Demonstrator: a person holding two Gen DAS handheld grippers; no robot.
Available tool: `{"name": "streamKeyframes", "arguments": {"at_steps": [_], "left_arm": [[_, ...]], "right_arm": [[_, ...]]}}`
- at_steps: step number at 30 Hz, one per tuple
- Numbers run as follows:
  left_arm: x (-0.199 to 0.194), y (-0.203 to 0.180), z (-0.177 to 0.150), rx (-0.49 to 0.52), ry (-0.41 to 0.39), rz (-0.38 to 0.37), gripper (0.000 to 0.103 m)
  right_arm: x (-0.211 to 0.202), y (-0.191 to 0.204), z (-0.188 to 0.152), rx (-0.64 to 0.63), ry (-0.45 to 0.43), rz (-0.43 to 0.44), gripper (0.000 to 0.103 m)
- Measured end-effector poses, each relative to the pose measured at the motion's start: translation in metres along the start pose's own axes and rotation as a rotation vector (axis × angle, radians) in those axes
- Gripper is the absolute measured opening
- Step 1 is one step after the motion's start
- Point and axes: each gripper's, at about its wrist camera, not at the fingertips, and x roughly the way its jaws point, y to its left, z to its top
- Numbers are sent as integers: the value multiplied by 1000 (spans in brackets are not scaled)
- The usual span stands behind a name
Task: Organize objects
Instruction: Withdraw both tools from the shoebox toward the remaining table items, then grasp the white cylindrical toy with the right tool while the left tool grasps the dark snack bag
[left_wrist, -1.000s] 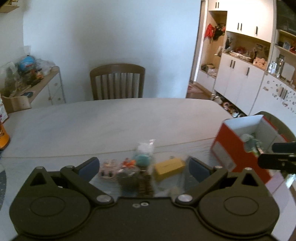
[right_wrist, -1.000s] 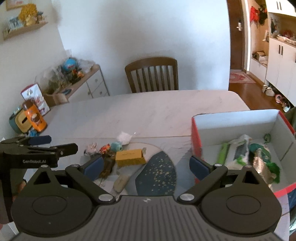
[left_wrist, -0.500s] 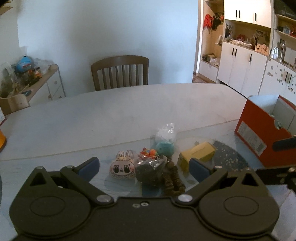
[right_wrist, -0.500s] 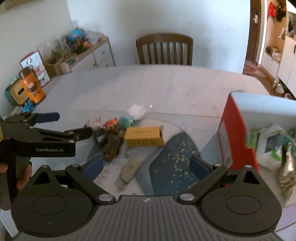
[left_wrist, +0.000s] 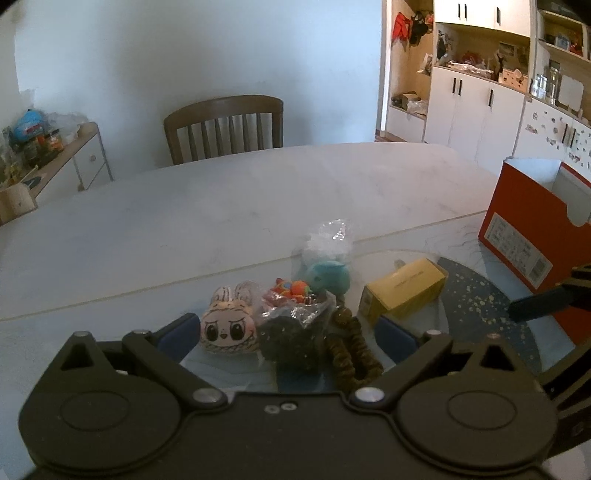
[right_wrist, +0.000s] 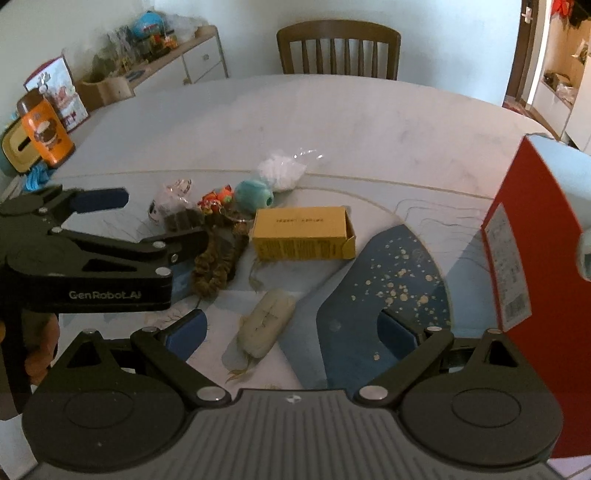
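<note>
Left wrist: bare table (left_wrist: 229, 206) beyond clutter.

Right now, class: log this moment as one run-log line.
left gripper: open, over toy pile | right gripper: open, over beige pouch | yellow box: on table | red box: right

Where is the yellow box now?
In the right wrist view the yellow box lies on the table near the middle, right of the brown scrunchie and left of the red box.
</note>
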Motion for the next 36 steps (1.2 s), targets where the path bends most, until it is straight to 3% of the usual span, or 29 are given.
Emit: {"name": "streamKeyframes", "arguments": {"at_steps": [4, 9, 14, 18, 21, 31, 36], "left_arm": [[5, -4, -1, 21, 3, 5, 89], [10, -4, -3, 30, 12, 15, 76], [10, -2, -5, 23, 10, 26, 66], [13, -3, -6, 29, 20, 29, 60], [14, -3, -6, 31, 26, 20, 49], [12, -6, -3, 38, 33, 19, 34], [9, -5, -1, 21, 46, 19, 31]], "right_arm": [[9, 3, -1, -18, 15, -4, 98], [17, 5, 1, -26, 37, 0, 89], [25, 7, 3, -27, 57, 8, 70], [26, 11, 4, -45, 59, 10, 61], [25, 13, 5, -56, 60, 3, 51], [20, 15, 4, -65, 57, 8, 27], [17, 12, 3, -53, 57, 11, 23]]}}
